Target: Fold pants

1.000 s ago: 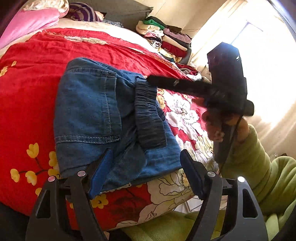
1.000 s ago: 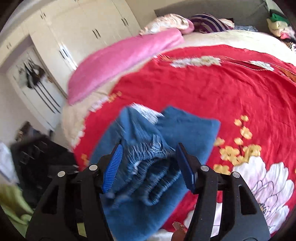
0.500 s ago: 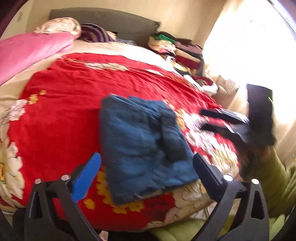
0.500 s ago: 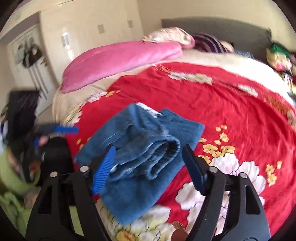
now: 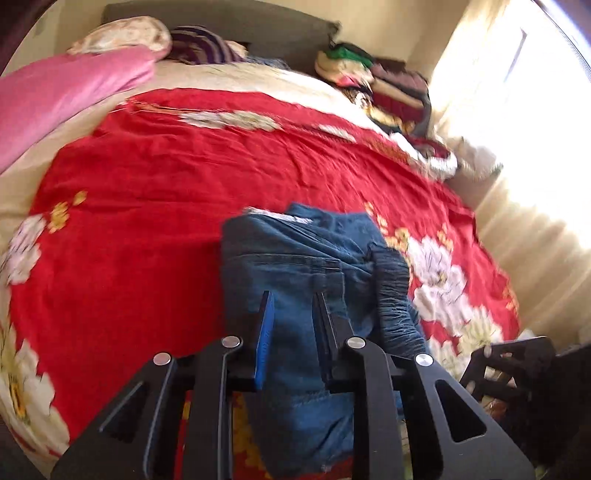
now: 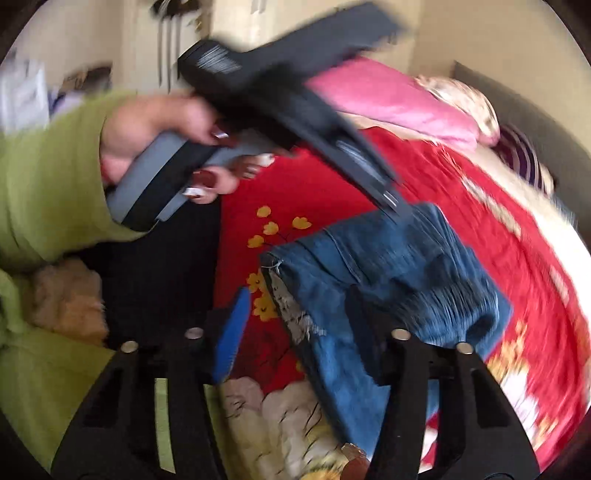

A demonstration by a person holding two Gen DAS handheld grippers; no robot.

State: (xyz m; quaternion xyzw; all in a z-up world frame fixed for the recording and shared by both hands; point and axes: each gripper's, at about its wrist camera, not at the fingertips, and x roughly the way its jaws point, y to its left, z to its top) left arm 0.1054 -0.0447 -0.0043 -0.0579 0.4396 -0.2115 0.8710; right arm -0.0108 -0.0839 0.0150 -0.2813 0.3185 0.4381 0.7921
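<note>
The blue denim pants (image 5: 306, 273) lie folded in a thick bundle near the front edge of the red floral bedspread (image 5: 166, 184). My left gripper (image 5: 293, 325) has its fingers closed in around the near part of the bundle, with denim between the pads. In the right wrist view the left gripper (image 6: 395, 205) comes down from the upper left onto the pants (image 6: 399, 266), held by a hand in a green sleeve. My right gripper (image 6: 295, 332) is open, one finger beside the bundle and one over it, holding nothing.
A pink bolster (image 5: 55, 99) and pillows (image 5: 125, 35) lie at the head of the bed. A pile of folded clothes (image 5: 384, 85) sits at the far right corner. A bright window with curtains (image 5: 517, 129) is on the right.
My left gripper has moved in over the folded pants and narrowed from wide open to closed on the denim. My right gripper has swung left and pulled back from the bundle, still open.
</note>
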